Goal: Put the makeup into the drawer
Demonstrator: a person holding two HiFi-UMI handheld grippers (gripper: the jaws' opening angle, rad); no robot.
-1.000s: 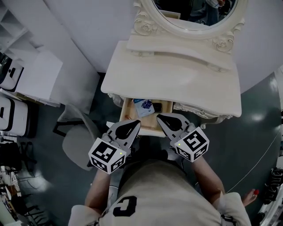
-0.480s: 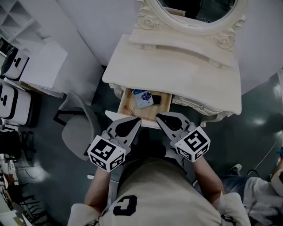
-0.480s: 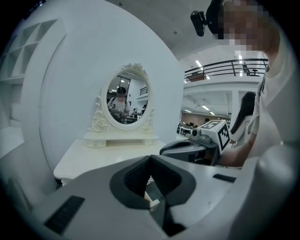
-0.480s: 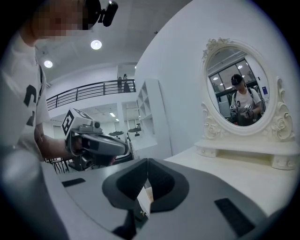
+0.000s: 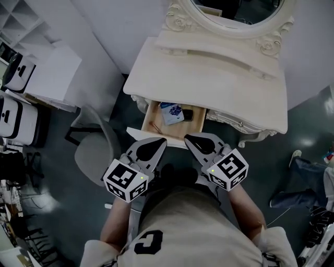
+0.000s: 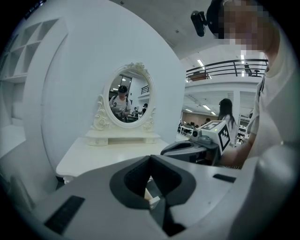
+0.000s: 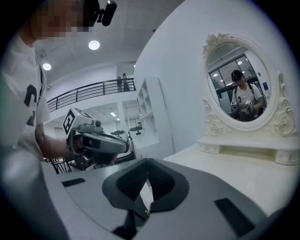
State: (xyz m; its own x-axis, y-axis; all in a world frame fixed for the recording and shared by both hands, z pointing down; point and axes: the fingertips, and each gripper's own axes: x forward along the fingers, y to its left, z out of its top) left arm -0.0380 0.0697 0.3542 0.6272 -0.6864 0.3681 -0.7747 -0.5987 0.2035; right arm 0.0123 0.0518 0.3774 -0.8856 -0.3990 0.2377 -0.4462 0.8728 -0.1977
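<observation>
A cream dressing table stood against a white wall, its broad worktop bare and a carved oval mirror rising at its far edge. To the left were white shelves, and nearer, a grey chair sat just beside the table's left corner. The person stood at the near side in a pale shirt, arms reaching forward.

Below the near edge of the worktop a wooden drawer was pulled out and open. The left hand-held gripper and the right hand-held gripper lay side by side, a little apart, with their tips at the drawer's white front panel. Each had its jaws pressed together at the tips, and nothing was gripped in either.

The makeup was inside the drawer. A blue-and-white packet lay toward the far middle, with a small dark compact just to its right. A thin stick lay slantwise on the bare wood at the near left.
</observation>
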